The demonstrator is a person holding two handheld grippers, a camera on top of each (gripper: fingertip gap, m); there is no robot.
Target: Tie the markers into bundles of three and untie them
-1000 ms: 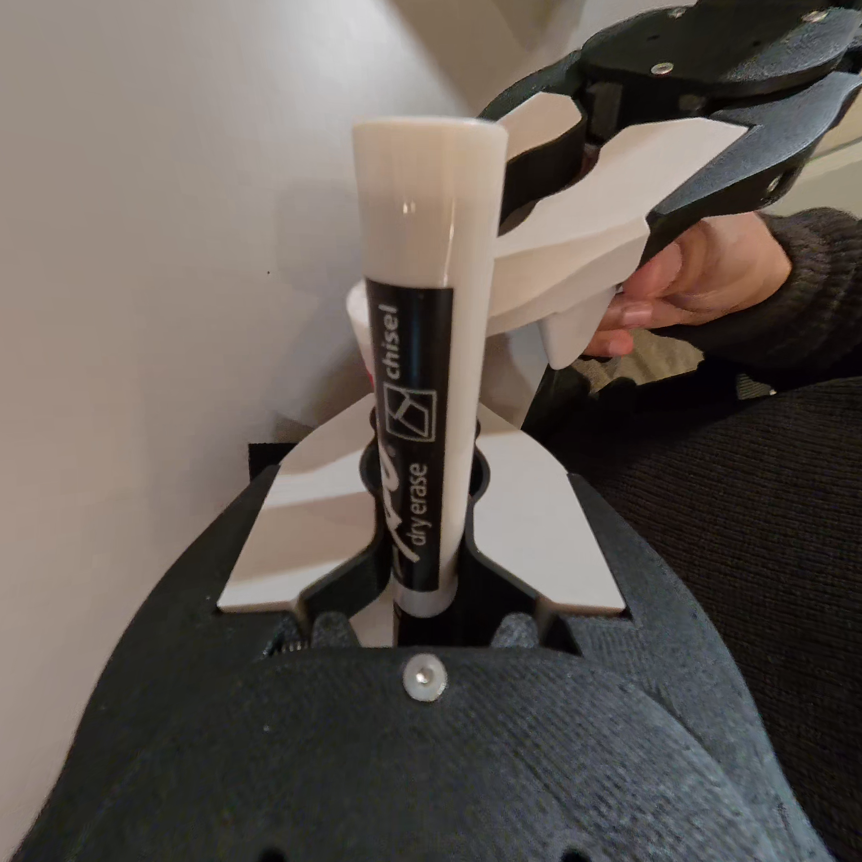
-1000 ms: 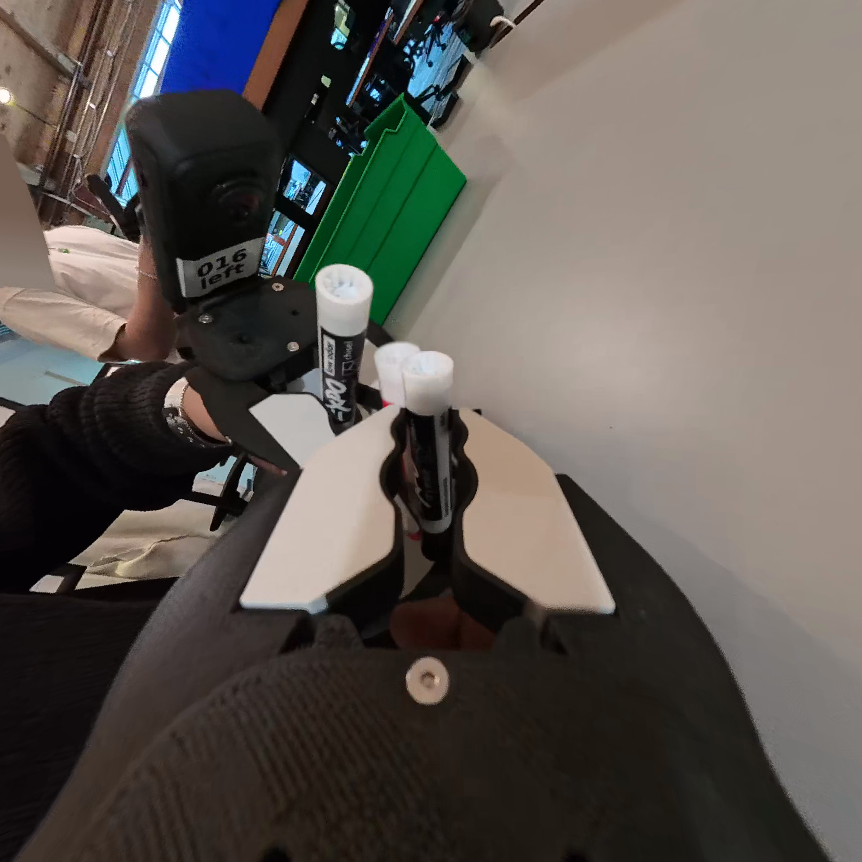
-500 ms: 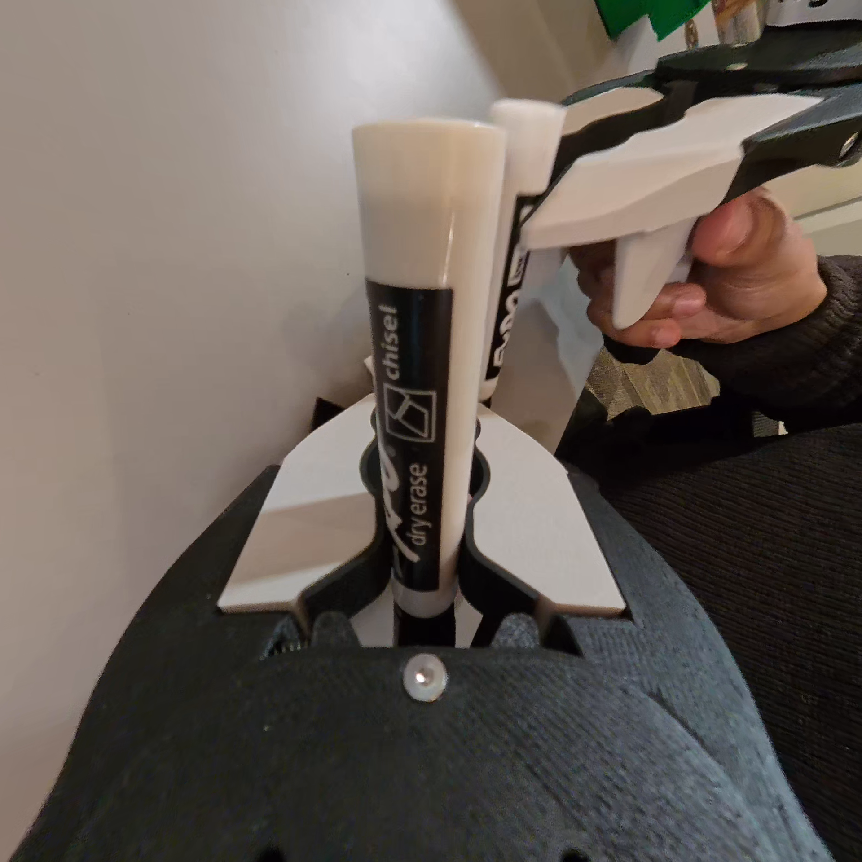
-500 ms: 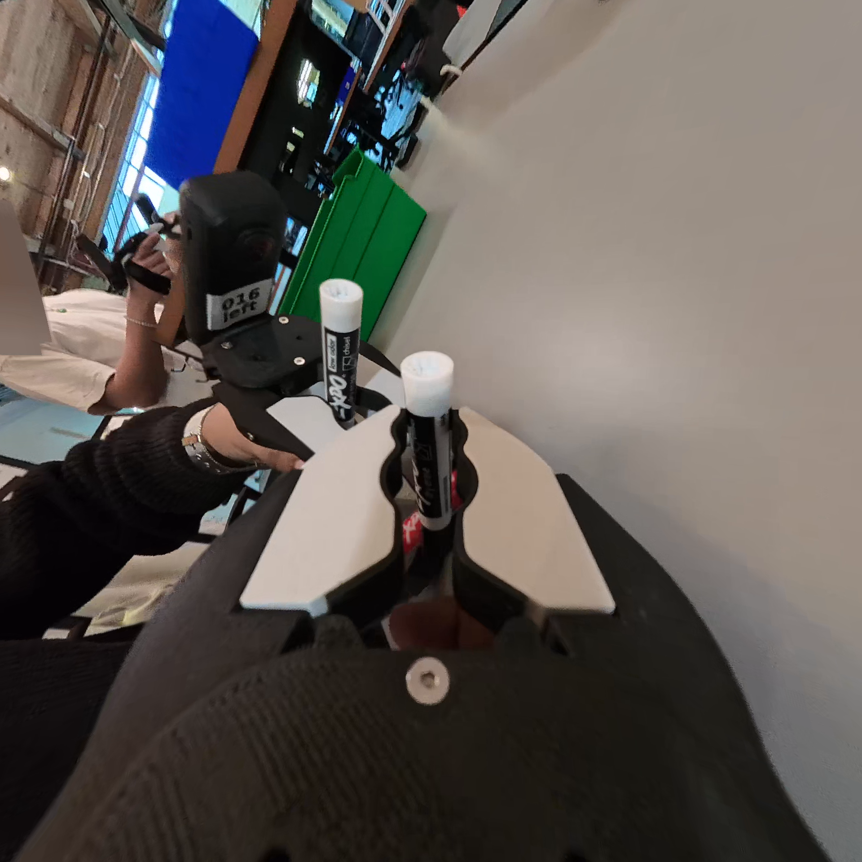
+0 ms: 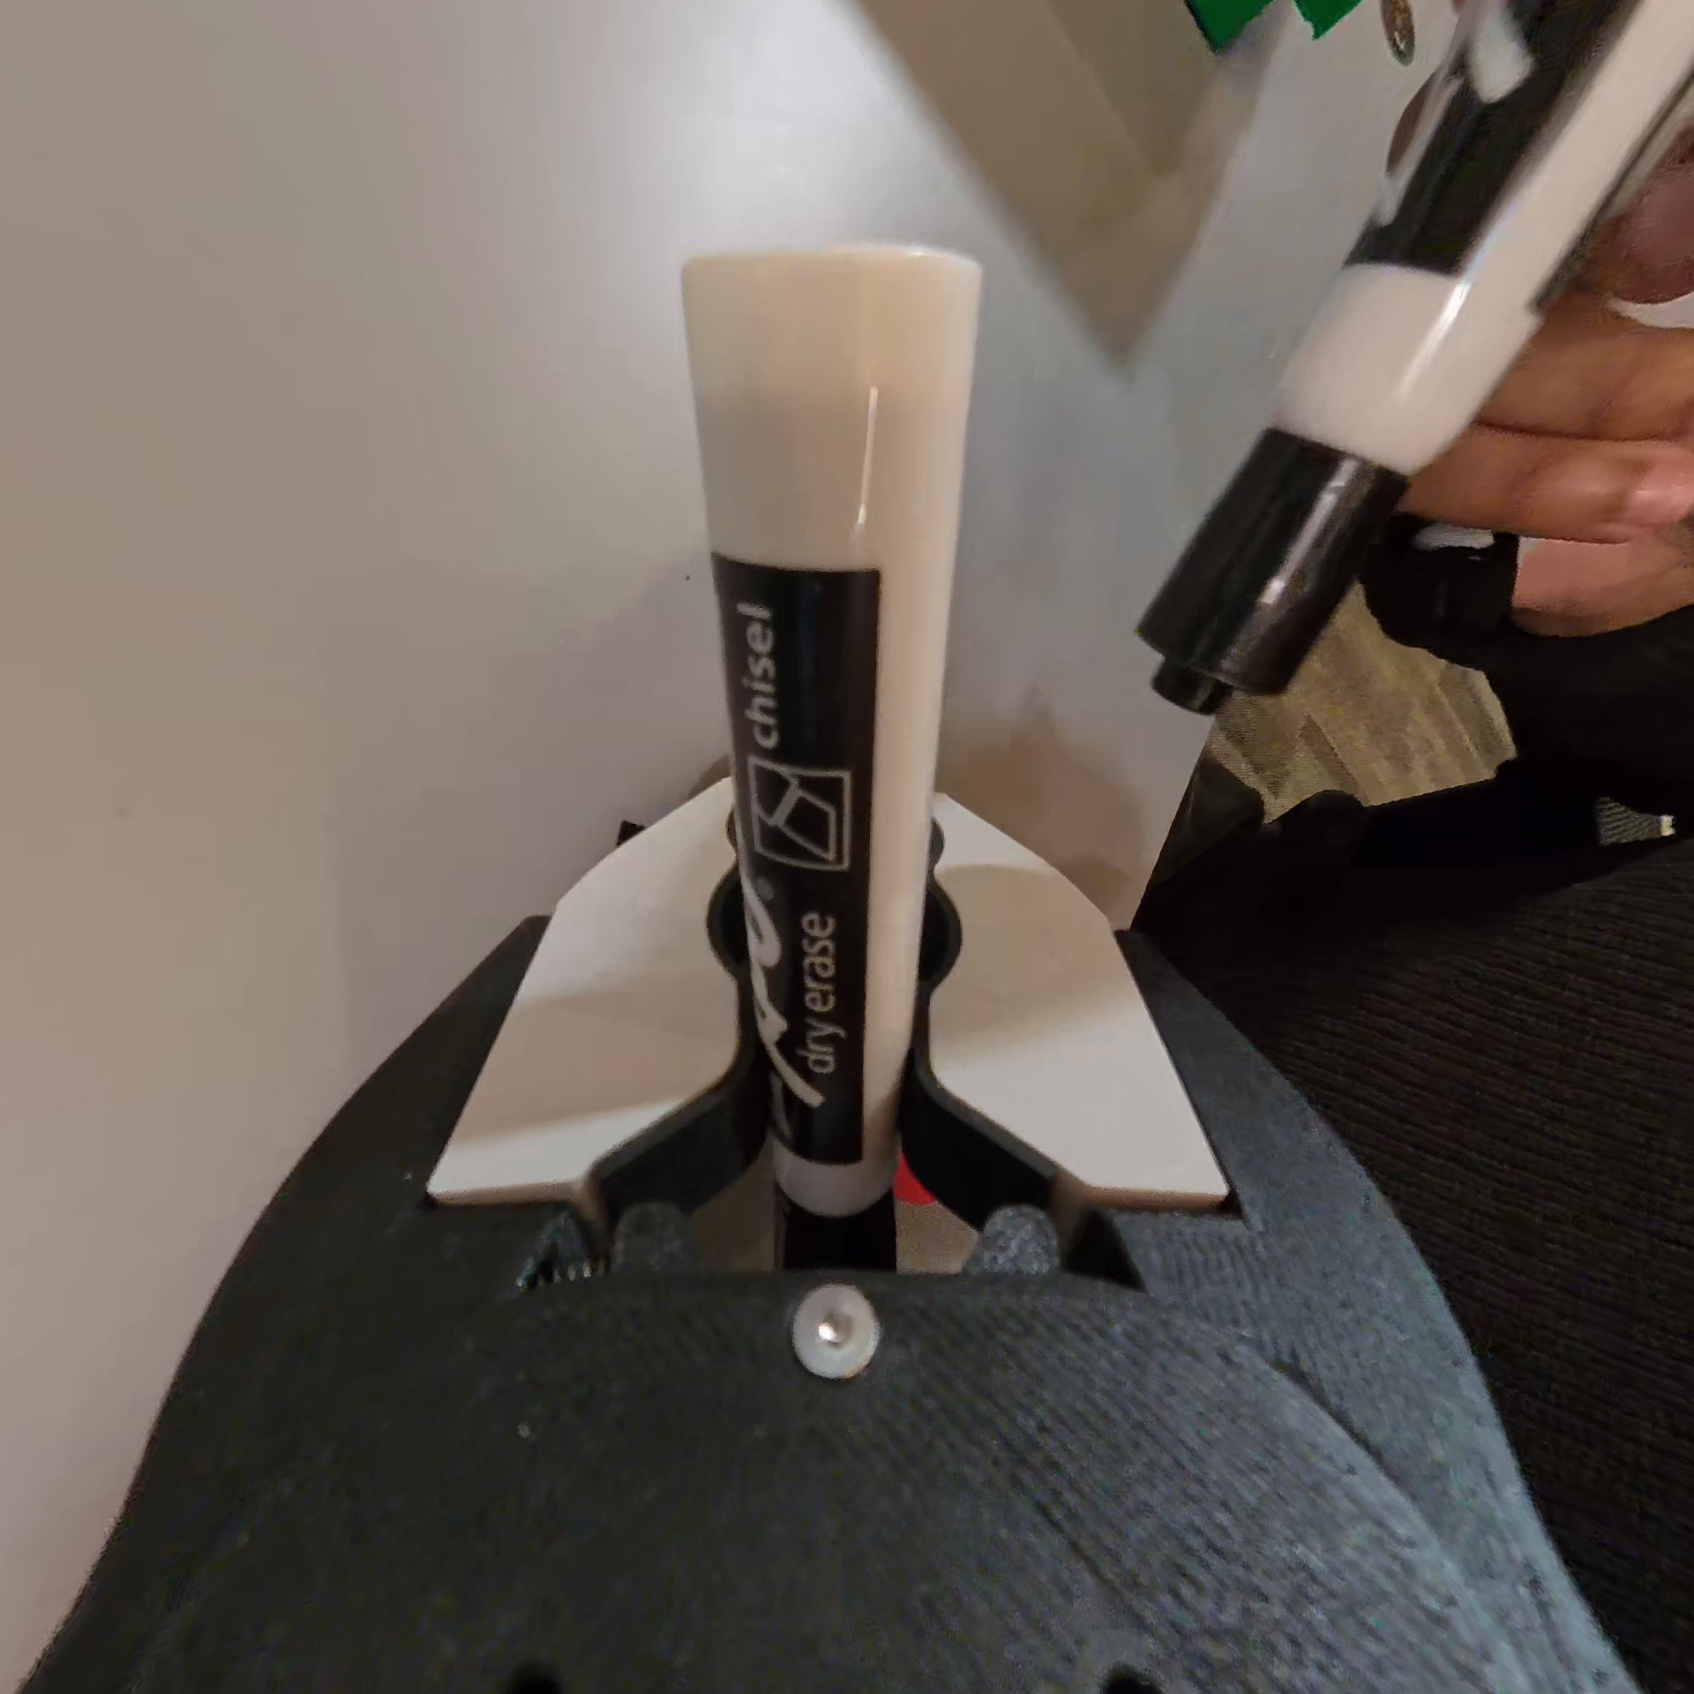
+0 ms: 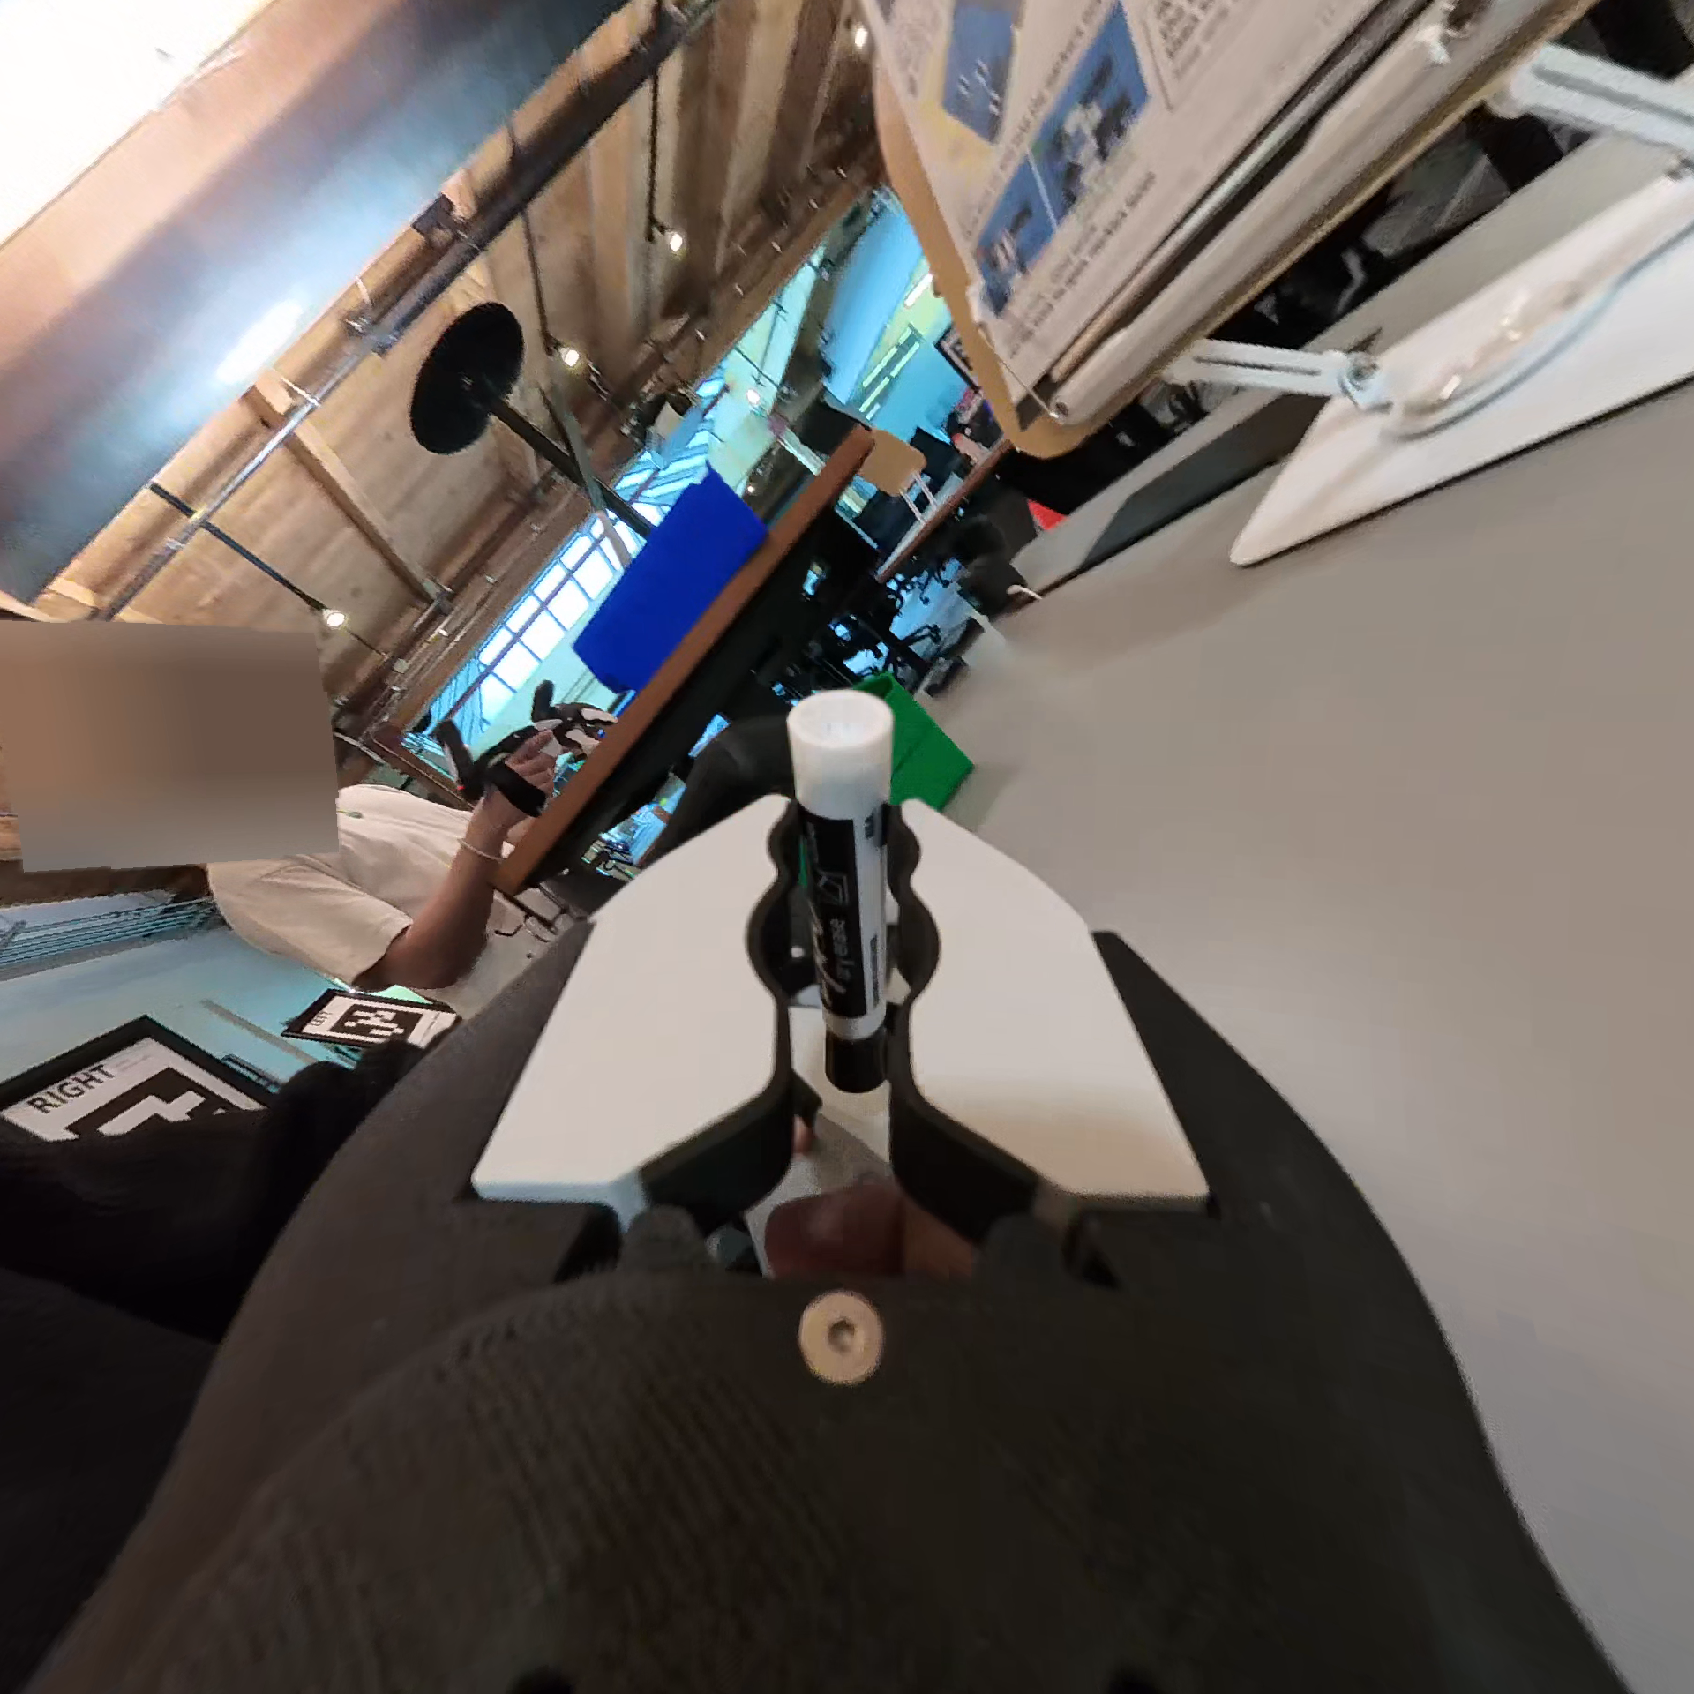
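My left gripper (image 5: 830, 825) is shut on a white marker with a black label (image 5: 825, 660), which stands along its fingers; a bit of red (image 5: 909, 1184) shows beneath it. My right gripper (image 6: 843, 825) is shut on a second white marker with a black label and black cap (image 6: 843, 880). In the left wrist view that second marker (image 5: 1357, 367) hangs cap-down at the upper right, blurred, held by the right gripper with a hand (image 5: 1577, 477) behind it. The two markers are apart.
A pale table surface (image 5: 321, 458) lies behind the left gripper. In the right wrist view the grey table (image 6: 1375, 825) runs to a white monitor base (image 6: 1467, 422), a green bin (image 6: 917, 752) and a seated person (image 6: 348, 889) beyond. A dark sleeve (image 5: 1467, 1100) is at right. About 15 centimeters separates my left fingertips from my right.
My right gripper has lifted and swung away from the left one with its marker, now tilted cap-down at the upper right. The left gripper and its marker have hardly moved.
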